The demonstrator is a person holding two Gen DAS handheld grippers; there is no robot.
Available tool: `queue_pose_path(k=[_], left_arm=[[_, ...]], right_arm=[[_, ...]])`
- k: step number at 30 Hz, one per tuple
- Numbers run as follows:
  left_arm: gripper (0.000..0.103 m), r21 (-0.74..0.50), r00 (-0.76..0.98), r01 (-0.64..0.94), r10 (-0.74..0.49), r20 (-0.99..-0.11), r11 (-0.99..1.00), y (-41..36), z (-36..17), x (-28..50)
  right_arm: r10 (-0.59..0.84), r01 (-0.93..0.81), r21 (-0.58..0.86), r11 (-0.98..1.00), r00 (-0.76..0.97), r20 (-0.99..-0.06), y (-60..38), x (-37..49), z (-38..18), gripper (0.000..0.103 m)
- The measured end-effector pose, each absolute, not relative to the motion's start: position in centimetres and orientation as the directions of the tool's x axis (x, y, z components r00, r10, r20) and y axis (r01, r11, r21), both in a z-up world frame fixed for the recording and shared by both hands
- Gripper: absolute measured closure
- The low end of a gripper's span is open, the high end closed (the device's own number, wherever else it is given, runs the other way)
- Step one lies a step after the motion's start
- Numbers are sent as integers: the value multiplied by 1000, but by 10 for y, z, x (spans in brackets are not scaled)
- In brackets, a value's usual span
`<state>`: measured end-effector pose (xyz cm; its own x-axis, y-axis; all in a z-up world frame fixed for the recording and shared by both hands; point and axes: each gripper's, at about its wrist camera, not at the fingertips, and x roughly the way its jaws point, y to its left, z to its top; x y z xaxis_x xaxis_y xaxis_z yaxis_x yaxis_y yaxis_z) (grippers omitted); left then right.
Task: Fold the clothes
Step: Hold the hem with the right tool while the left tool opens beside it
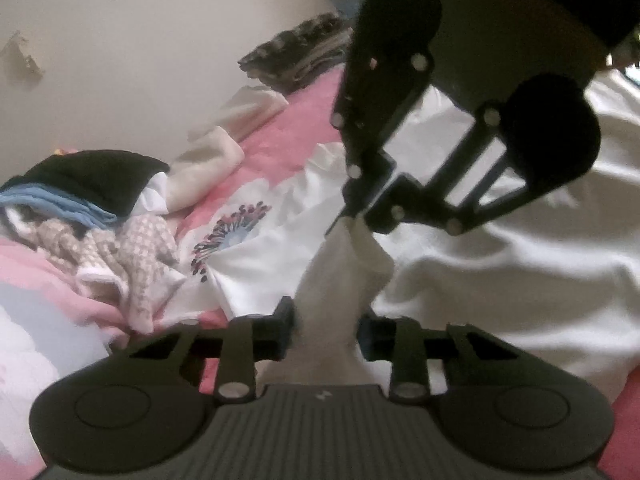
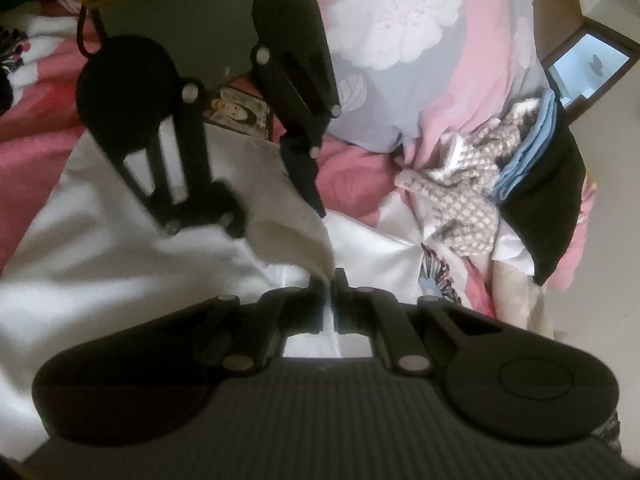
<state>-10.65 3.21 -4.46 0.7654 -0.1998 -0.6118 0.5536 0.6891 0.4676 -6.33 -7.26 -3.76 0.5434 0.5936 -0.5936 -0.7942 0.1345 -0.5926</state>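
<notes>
Left wrist view: the left gripper point(image 1: 324, 328) sits at the bottom of the frame, its jaws closed partway onto a bunched strip of the white garment point(image 1: 500, 256), which rises between them. That same strip runs up to the right gripper point(image 1: 356, 216), seen from the front, whose jaws are pinched tight on the cloth's upper end. The rest of the garment spreads across the right side of the bed and is cut off at the frame's right edge. A pink floral bedspread point(image 1: 288, 136) carries everything. Toward its left edge lies a heap of clothes: a black garment point(image 1: 100, 176) on top, blue fabric point(image 1: 68, 204) beneath, and a brown-and-white checked piece point(image 1: 136, 252) in front. A white cloth with a dark fan-shaped print point(image 1: 232, 236) lies between the heap and the held strip. At the far edge a dark patterned bundle point(image 1: 296, 56) rests against the wall, too blurred to identify. No writing is legible.

Right wrist view: the right gripper point(image 2: 329, 280) holds a thin fold of the white garment point(image 2: 120, 280), jaws nearly closed on it. The left gripper point(image 2: 280, 208) appears opposite, cloth bunched between its jaws. The person's body behind it is cut off at the top. A small printed picture point(image 2: 240, 114) shows under the left gripper, partly hidden. The clothes heap point(image 2: 520, 184) lies at the bedspread's right edge. A framed panel point(image 2: 588, 68) stands in the top right corner.
</notes>
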Motion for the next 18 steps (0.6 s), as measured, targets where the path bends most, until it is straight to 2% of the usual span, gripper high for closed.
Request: queue_pose_path(k=[5, 9, 13, 15, 18], left_arm=[[89, 454, 775, 548, -222, -592, 702, 35, -32, -110], [88, 444, 782, 544, -239, -576, 712, 37, -23, -113], [79, 409, 757, 572, -265, -598, 711, 37, -22, -113], [67, 419, 749, 583, -261, -608, 696, 34, -27, -115], [64, 426, 746, 587, -256, -614, 688, 31, -34, -115]], right_arm=[[593, -798, -579, 167, 551, -588, -75, -63, -33, 100], [588, -800, -574, 172, 551, -592, -75, -62, -34, 100], [584, -807, -557, 196, 553, -595, -76, -61, -34, 100], [584, -810, -552, 200, 550, -597, -77, -61, -33, 100], [587, -812, -550, 194, 545, -598, -76, -64, -33, 100]])
